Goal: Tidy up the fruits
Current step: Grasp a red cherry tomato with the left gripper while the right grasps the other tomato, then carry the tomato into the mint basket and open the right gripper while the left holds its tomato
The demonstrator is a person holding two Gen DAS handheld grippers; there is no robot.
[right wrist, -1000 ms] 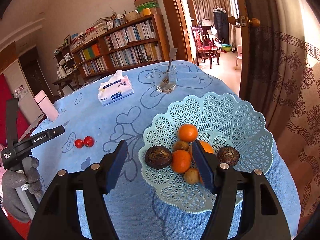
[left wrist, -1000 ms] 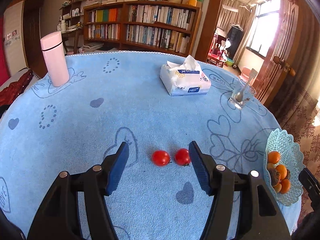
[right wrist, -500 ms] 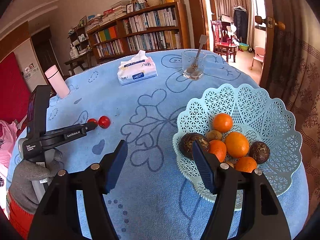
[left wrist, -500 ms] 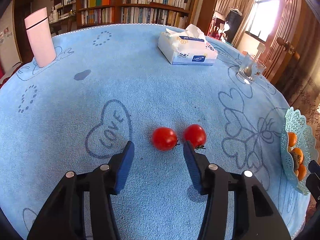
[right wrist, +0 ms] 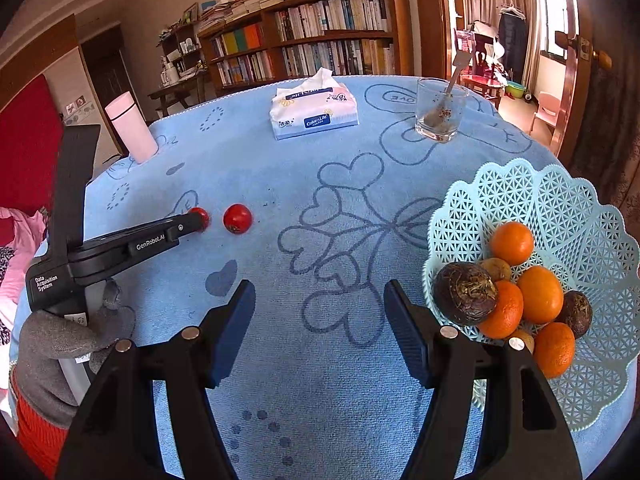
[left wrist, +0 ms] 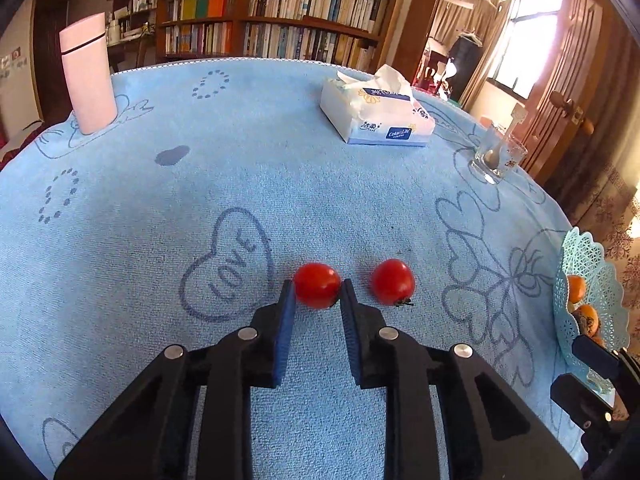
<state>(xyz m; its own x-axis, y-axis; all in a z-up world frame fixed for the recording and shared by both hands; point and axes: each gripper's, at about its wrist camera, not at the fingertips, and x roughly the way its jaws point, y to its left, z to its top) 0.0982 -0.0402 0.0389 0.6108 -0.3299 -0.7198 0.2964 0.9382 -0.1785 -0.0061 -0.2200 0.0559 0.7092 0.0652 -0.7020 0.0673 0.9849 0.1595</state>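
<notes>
Tomato grasp in progress, left side. Left gripper [left wrist: 317, 289] clamps its blue pads on the left cherry tomato [left wrist: 317, 285], which sits at the very fingertips, resting on the blue tablecloth [left wrist: 280, 184]. Second cherry tomato [left wrist: 392, 281] lies just right of the left gripper's right finger, apart from it, stem end facing down-right toward the camera. Both tomatoes are near-round, no real long axis; the gripped one's stem is not visible.

Right gripper [right wrist: 319, 302] hangs spread wide over bare cloth, holding nothing. Loose tomato lies ahead and to its left, well apart; left gripper is much nearer to it. Fruit basket [right wrist: 560, 200] sits just right of the right gripper's right finger, holding oranges [right wrist: 539, 294] and dark passion fruits [right wrist: 465, 294].

Judgement: gripped tomato must travel rightward to the basket; shallow tip grip could let it roll out.
</notes>
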